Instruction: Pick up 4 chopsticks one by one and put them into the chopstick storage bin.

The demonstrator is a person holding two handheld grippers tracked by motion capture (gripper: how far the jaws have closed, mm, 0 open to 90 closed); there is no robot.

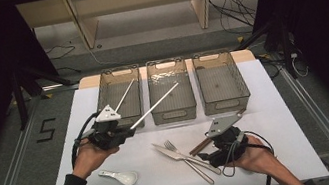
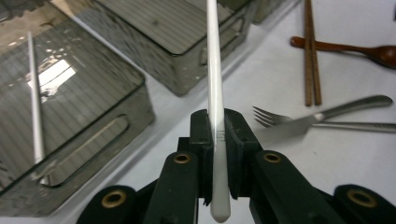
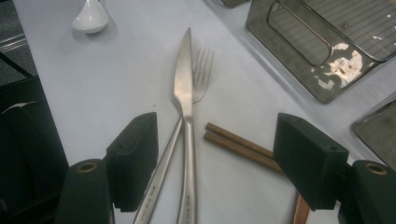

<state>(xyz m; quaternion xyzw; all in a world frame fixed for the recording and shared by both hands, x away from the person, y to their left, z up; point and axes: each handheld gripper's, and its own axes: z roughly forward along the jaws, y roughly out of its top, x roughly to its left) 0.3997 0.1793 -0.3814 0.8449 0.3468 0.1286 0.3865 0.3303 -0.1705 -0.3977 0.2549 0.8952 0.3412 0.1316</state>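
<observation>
Left tool: black jaws clamped on a smooth white chopstick, a slim round rod with a blunt rounded butt end poking out behind the pads. In the high view the left tool holds it above the worktop, the stick slanting up and away so its far tip sits over the middle bin.

Second white chopstick: lies on a slant inside the left bin, one end up against a wall.

Bins: three in a row at the far side, smoky translucent plastic, rectangular with rounded corners, ribbed floors, slot handles cut in the end walls. The right bin sits apart from the other two.

Right tool: jaws spread wide, nothing pressed between the pads. Low over the cutlery. In the high view the right tool sits at the near right of the white matte worktop.

Below its jaws: steel knife crossed over a steel fork, both polished, handles running toward the camera. Just beside them a pair of dark brown wooden chopsticks, square-ended, lying side by side and touching.

White ceramic soup spoon: glossy, on the worktop near the left forearm, well apart from the metal pieces.
</observation>
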